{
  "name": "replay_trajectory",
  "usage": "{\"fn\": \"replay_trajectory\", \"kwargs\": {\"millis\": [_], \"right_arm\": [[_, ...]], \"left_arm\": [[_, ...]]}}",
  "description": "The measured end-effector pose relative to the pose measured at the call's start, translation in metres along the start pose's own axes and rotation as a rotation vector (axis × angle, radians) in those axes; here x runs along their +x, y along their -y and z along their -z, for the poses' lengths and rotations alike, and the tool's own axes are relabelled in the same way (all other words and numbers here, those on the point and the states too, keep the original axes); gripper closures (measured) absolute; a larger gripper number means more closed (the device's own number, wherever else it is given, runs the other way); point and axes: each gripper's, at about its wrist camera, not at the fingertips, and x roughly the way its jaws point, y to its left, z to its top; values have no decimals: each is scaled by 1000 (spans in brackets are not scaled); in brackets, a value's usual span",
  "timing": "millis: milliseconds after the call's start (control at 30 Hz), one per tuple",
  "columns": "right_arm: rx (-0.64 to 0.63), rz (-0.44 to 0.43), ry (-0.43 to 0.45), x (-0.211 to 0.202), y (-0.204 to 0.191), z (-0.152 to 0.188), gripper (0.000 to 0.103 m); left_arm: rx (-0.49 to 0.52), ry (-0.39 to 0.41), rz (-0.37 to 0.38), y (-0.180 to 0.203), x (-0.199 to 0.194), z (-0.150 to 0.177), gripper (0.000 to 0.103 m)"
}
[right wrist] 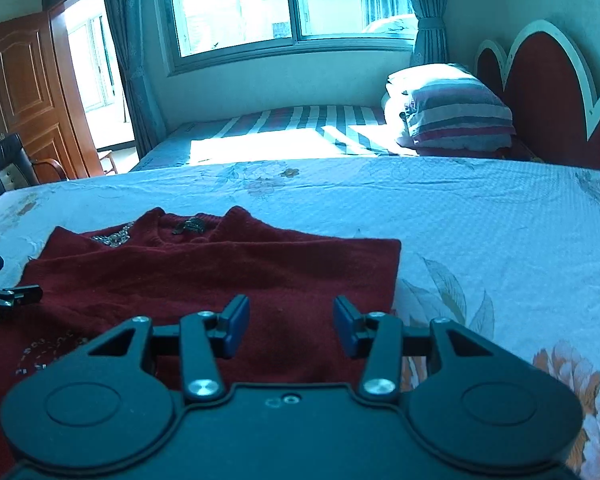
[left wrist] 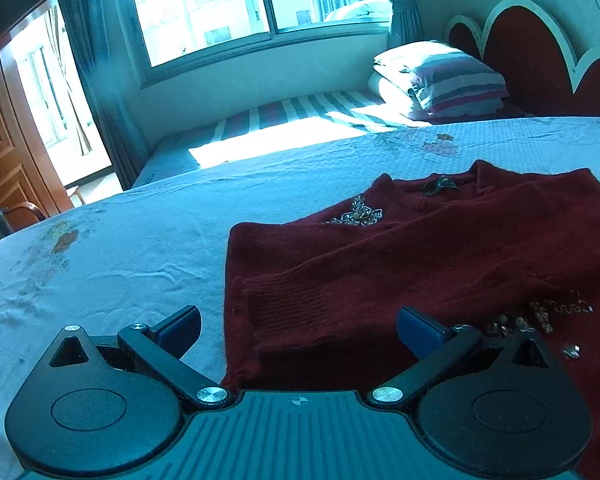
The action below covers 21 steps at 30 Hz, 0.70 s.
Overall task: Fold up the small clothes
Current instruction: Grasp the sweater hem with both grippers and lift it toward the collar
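A dark red knitted sweater with beaded trim lies flat on the light floral bedspread, its sleeves folded across the body. My left gripper hovers open and wide over the sweater's left edge, with a ribbed sleeve cuff below its jaws and nothing gripped. My right gripper is open above the sweater's right part, near its right edge, holding nothing. One of the left gripper's fingers shows at the left border of the right wrist view.
Behind the bedspread lies a striped mattress with stacked pillows against a red headboard. A window is beyond it. A wooden door and a black chair stand at the left.
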Motion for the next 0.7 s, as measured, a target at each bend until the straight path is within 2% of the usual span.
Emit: {"fn": "replay_trajectory", "kwargs": {"millis": [67, 133, 167, 200, 233, 367, 433, 467, 567, 633, 667, 700], "right_arm": [[111, -65, -9, -27, 21, 14, 56], [191, -133, -43, -50, 39, 32, 56], [230, -149, -62, -64, 47, 46, 55], [251, -174, -85, -75, 53, 59, 54], [260, -192, -106, -86, 58, 71, 54], [304, -200, -178, -132, 67, 117, 55], [343, -183, -201, -152, 66, 136, 55], [368, -180, -209, -161, 66, 143, 55], [462, -193, -222, -184, 63, 165, 56], [499, -190, -237, -195, 55, 180, 56], [515, -200, -241, -201, 51, 188, 56], [523, -198, -243, -206, 46, 193, 56]], "left_arm": [[-51, -21, 77, -15, -28, 17, 0], [-103, -80, 132, -30, -55, 42, 0], [-125, -110, 139, -37, -69, 58, 5], [-146, -123, 146, -42, -80, 69, 15], [-179, -147, 160, -49, -93, 84, 16], [-299, -189, 175, -64, -134, 137, 16], [-369, -209, 219, -69, -144, 156, 16], [-411, -221, 265, -71, -148, 170, 16], [-465, -228, 355, -77, -155, 192, 16], [-506, -239, 427, -82, -155, 204, 27], [-532, -252, 468, -84, -155, 210, 35], [-545, -250, 503, -85, -156, 216, 37]]}}
